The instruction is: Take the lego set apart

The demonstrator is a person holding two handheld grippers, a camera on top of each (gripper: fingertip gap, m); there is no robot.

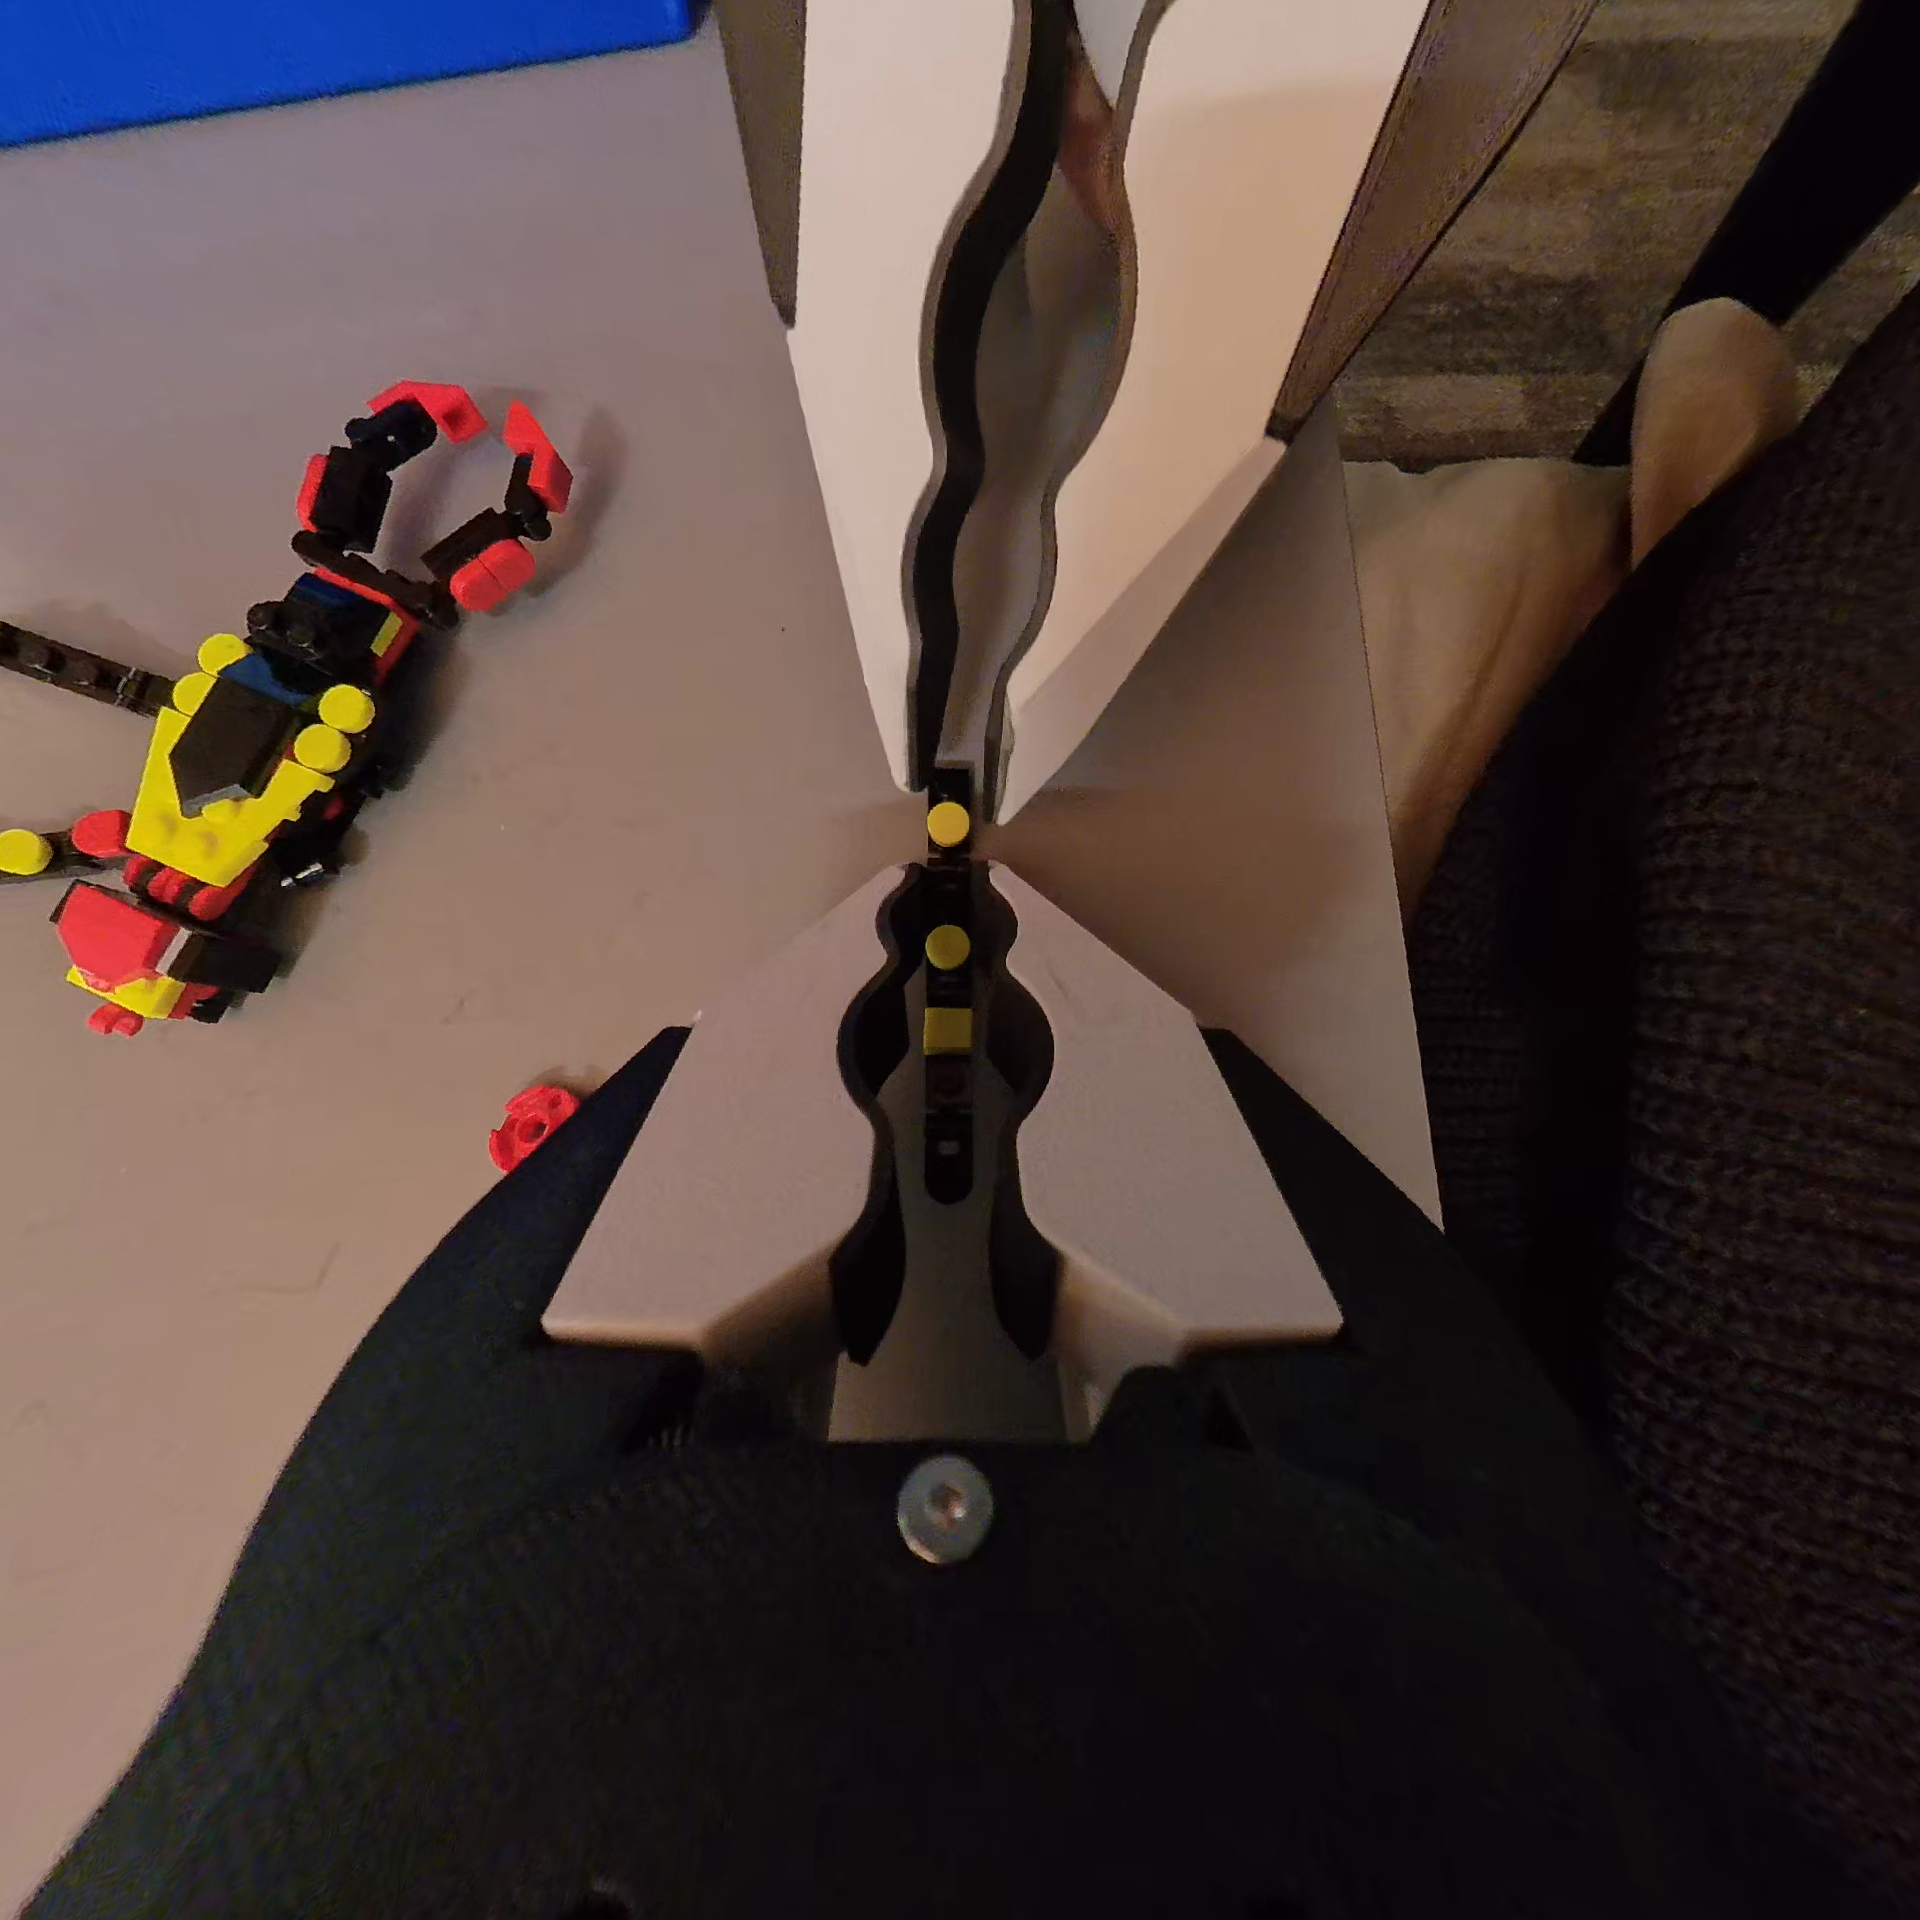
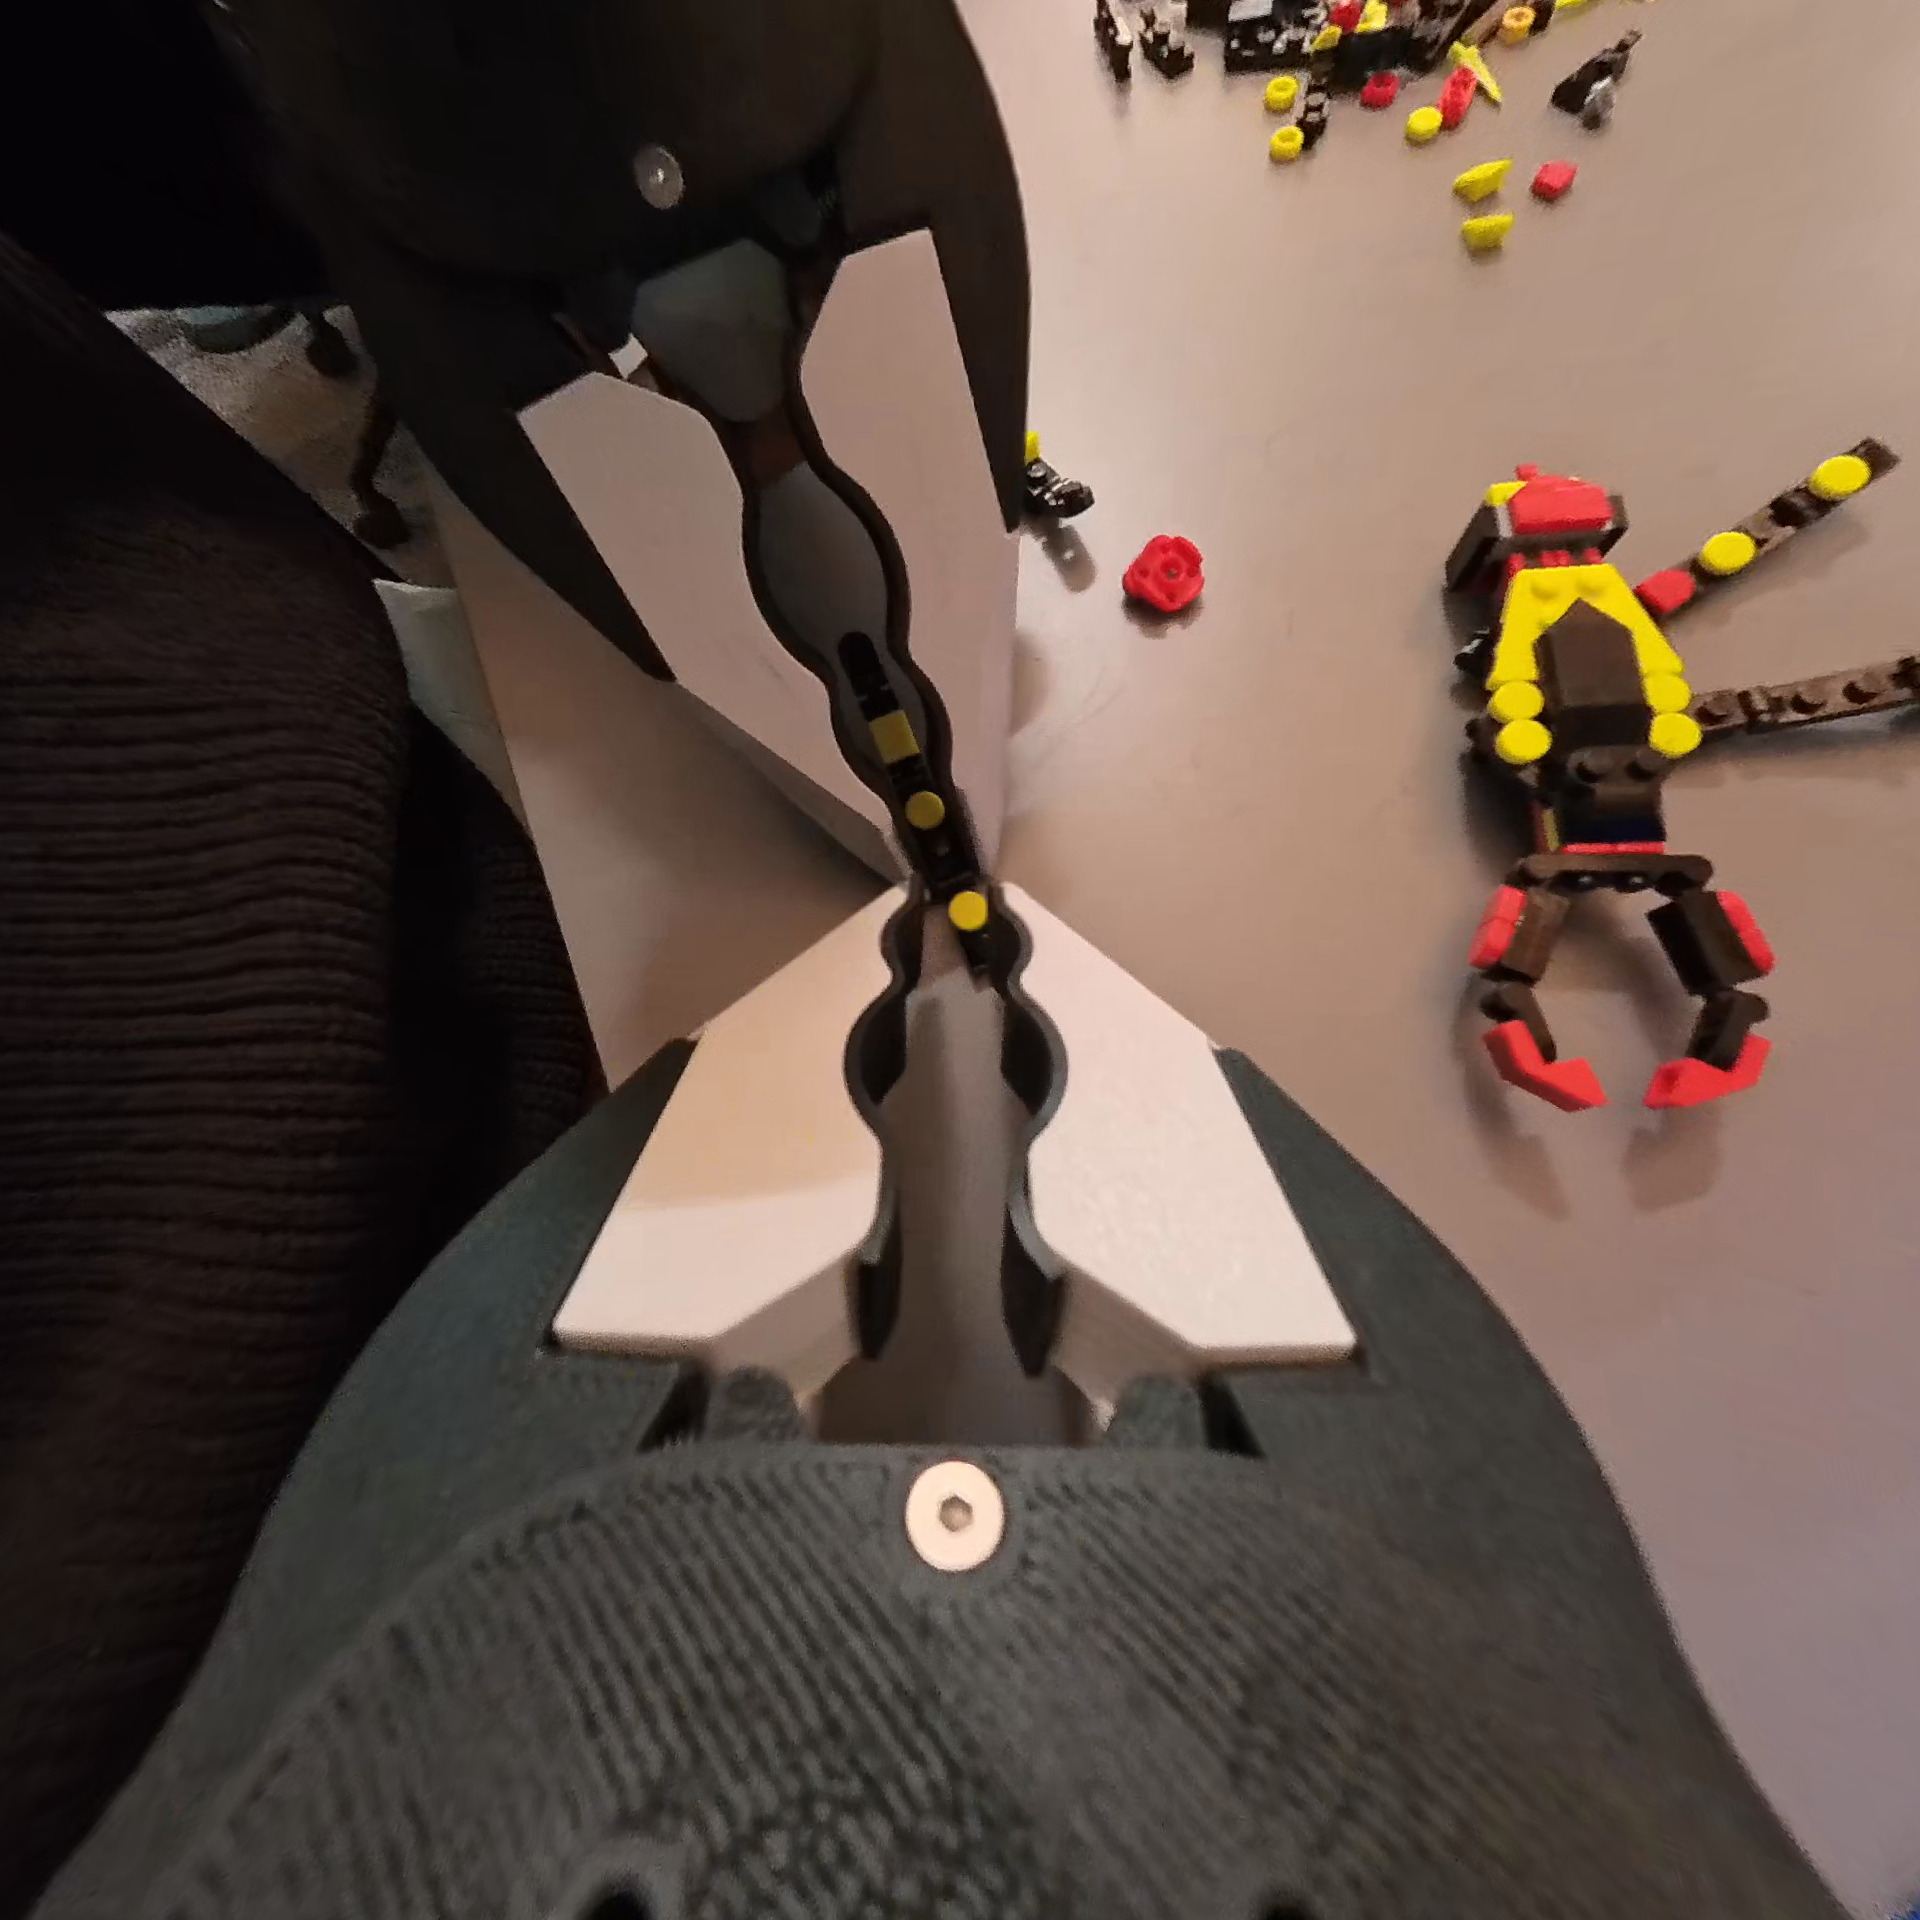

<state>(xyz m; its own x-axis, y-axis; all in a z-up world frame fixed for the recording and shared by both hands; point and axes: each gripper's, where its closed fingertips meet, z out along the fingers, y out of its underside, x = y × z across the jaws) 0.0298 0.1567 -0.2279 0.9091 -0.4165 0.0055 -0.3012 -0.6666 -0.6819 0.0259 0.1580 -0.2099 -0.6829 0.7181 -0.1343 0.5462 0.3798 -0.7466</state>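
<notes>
A thin black lego strip (image 1: 948, 1029) with yellow studs is clamped from both ends, held above the table's near edge. My left gripper (image 1: 948, 871) is shut on one end; my right gripper (image 1: 951, 781) comes in from the top of the left wrist view and is shut on the other end, tip to tip. In the right wrist view the strip (image 2: 896, 736) runs from my right gripper (image 2: 961, 902) up into the left gripper (image 2: 935, 857). The red, yellow and black lego model (image 1: 239, 727) with pincers lies on the grey table (image 1: 623, 935), also in the right wrist view (image 2: 1590, 727).
A small red round piece (image 1: 530, 1127) lies near the left gripper (image 2: 1164, 569). A small black piece (image 2: 1055, 483) lies beside it. Several loose yellow, red and black pieces (image 2: 1403, 83) lie at the far side. A blue box (image 1: 312, 62) stands at the back. A person's dark clothing (image 1: 1714, 1143) is beside the table. Both grippers' tips are close together, under 4 cm apart. About 8 cm separates my left fingertips from the small red round piece (image 1: 530, 1127).
</notes>
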